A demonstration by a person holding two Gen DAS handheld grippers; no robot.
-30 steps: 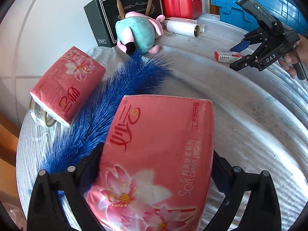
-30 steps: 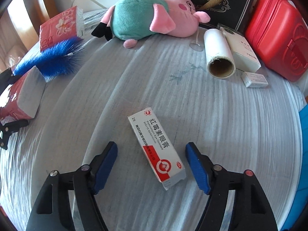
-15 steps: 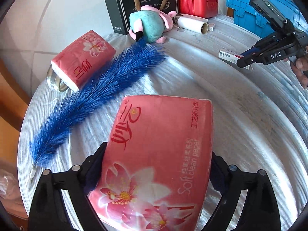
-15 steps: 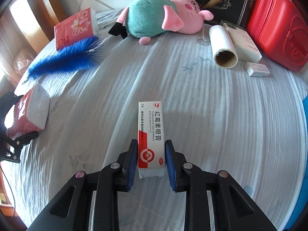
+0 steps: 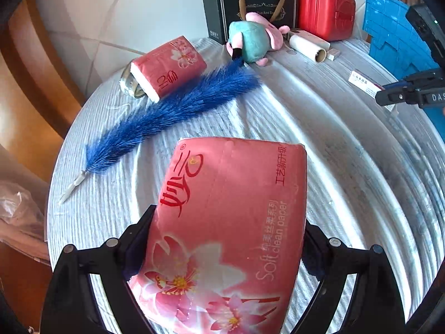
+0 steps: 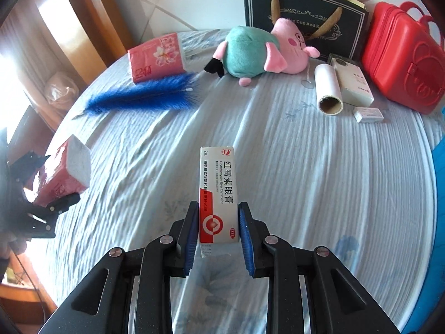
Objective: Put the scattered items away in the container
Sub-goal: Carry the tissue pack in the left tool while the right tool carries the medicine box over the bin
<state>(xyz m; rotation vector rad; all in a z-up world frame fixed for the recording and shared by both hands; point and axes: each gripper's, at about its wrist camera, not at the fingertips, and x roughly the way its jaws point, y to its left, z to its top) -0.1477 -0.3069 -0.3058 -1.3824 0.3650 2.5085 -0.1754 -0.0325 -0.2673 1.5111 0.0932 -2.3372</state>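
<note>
Progress: early, nothing binned yet | left gripper (image 5: 222, 250) clamped on tissue pack (image 5: 228, 222), lifted clear of bed | right gripper (image 6: 218, 231) clenched on ointment box (image 6: 218, 192), between pads | Left: second tissue pack (image 5: 169, 65), blue feather (image 5: 172, 114), plush pig (image 6: 258, 53) far | blue container (image 5: 389, 44) far right.

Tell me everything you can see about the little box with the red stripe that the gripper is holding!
The ointment box is a slim white cardboard carton with a red band, a round red-and-white logo and black Chinese lettering. The right gripper is shut on its lower end, blue pads pressing both sides. It points away from the camera, lifted off the bedsheet.
</note>
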